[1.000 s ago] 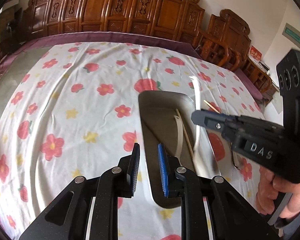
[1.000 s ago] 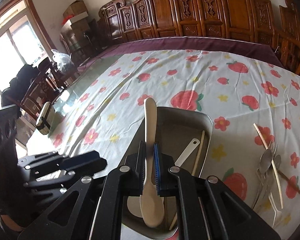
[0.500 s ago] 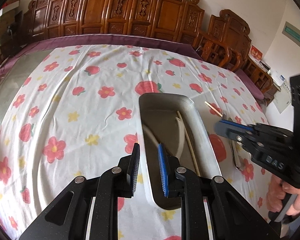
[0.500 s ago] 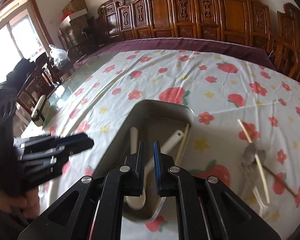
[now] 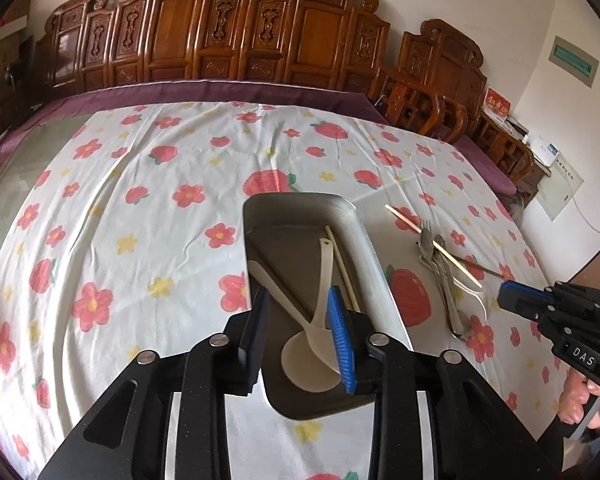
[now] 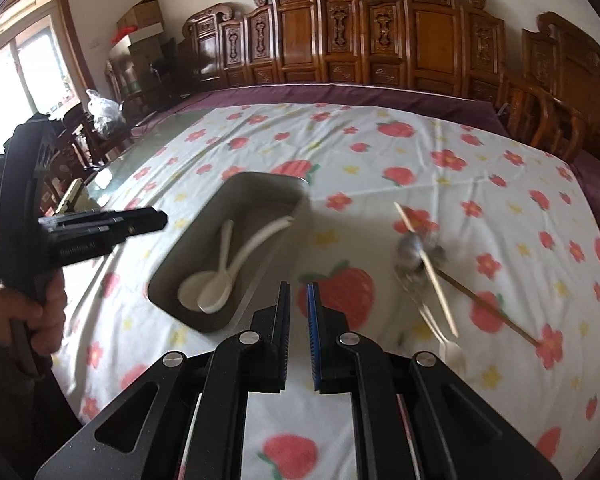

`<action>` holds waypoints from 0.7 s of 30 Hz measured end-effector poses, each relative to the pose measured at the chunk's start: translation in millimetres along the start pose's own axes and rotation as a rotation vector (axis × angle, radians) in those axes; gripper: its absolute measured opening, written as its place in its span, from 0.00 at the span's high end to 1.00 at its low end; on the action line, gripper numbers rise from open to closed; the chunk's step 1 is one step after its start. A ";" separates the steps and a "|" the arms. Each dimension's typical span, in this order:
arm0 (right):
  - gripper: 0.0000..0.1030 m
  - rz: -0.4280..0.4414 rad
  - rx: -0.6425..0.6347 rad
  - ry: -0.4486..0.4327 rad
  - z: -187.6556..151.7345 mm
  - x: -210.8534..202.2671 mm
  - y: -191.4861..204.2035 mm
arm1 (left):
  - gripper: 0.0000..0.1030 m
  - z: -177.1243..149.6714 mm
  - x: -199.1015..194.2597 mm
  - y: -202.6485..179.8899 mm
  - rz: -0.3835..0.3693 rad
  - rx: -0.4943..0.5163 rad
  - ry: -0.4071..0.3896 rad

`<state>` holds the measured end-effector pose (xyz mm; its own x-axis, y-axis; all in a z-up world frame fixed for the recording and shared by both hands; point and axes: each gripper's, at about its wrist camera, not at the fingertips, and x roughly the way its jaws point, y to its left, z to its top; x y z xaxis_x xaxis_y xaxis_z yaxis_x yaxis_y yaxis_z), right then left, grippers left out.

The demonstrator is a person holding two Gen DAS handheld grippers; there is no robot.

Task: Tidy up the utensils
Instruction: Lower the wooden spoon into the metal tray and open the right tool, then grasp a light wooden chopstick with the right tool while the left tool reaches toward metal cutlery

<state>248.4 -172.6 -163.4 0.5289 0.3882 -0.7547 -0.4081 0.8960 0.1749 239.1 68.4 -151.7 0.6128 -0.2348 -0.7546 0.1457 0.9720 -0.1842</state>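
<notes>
Left-wrist view: the left tongs (image 5: 298,322) are hanging above the near end of a metal tray (image 5: 374,264), and their jaws are opening, with nothing pressed between the pads. Directly below them, inside the tray, two pale plastic spoons (image 5: 314,344) are lying with their bowls overlapping at the near end and their handles fanning apart toward the far end. A single light chopstick (image 5: 342,264) is lying along the tray's right wall. The tray is sitting on a table covered by a white cloth (image 5: 140,208) printed with red flowers and strawberries.

To the right of the tray, apart from it, a small heap of utensils is resting on the cloth: metal forks and spoons (image 5: 440,264) lying lengthwise, with a light chopstick (image 5: 428,236) and a darker stick (image 5: 480,266) crossing over them. The right tongs (image 5: 508,300) are showing at the right edge of this view, near the heap, gripped by a hand (image 5: 584,400).

Right-wrist view: the right tongs are hovering over the bare cloth between the tray and the heap. Their jaws are standing nearly together, a narrow gap between the pads, holding nothing. The picture is slightly blurred. At left, the person's other hand (image 6: 32,316) is holding the left tongs beside the tray. Carved wooden chairs (image 5: 228,36) are lining the table's far side.
</notes>
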 end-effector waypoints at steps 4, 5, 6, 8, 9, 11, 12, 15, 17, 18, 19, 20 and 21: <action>0.90 -0.040 0.016 0.011 -14.9 -3.3 -22.4 | 0.55 -3.1 0.2 -13.8 0.015 0.028 -0.012; 0.90 -0.050 0.017 0.013 -17.0 -3.7 -26.5 | 0.50 -4.1 0.6 -17.6 0.022 0.033 -0.014; 0.90 -0.063 0.022 0.017 -20.8 -3.6 -34.1 | 0.49 -5.7 0.8 -21.7 0.023 0.037 -0.018; 0.90 -0.073 0.032 0.026 -25.7 -2.1 -44.0 | 0.46 -9.0 3.1 -29.1 0.024 0.045 -0.016; 0.89 -0.077 0.036 0.028 -27.2 -1.4 -47.1 | 0.46 -10.3 4.2 -31.9 0.027 0.049 -0.014; 0.81 -0.086 0.038 0.029 -30.6 -0.5 -53.2 | 0.46 -14.1 7.0 -41.9 0.033 0.068 -0.013; 0.79 -0.091 0.038 0.029 -32.3 -0.2 -56.4 | 0.46 -15.6 8.2 -45.9 0.035 0.075 -0.013; 0.79 -0.101 0.033 0.038 -36.4 2.4 -63.0 | 0.46 -20.1 11.4 -56.9 0.036 0.088 -0.010; 0.79 -0.106 0.028 0.046 -38.4 5.5 -66.5 | 0.45 -22.0 12.9 -61.0 0.039 0.092 -0.009; 0.79 -0.111 0.024 0.048 -39.2 6.3 -67.9 | 0.45 -23.1 13.3 -62.9 0.041 0.096 -0.008; 0.79 -0.117 0.020 0.051 -40.0 7.7 -70.1 | 0.44 -24.2 13.5 -64.6 0.042 0.100 -0.007; 0.79 -0.118 0.020 0.052 -40.4 8.2 -71.6 | 0.44 -24.5 14.3 -65.8 0.042 0.103 -0.004; 0.79 -0.118 0.020 0.055 -40.9 10.1 -74.9 | 0.44 -25.2 14.6 -67.3 0.043 0.104 -0.003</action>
<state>253.9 -244.7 -210.0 0.5308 0.2683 -0.8039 -0.3303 0.9390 0.0954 218.7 -0.5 -166.1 0.6225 -0.1932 -0.7584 0.1990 0.9763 -0.0854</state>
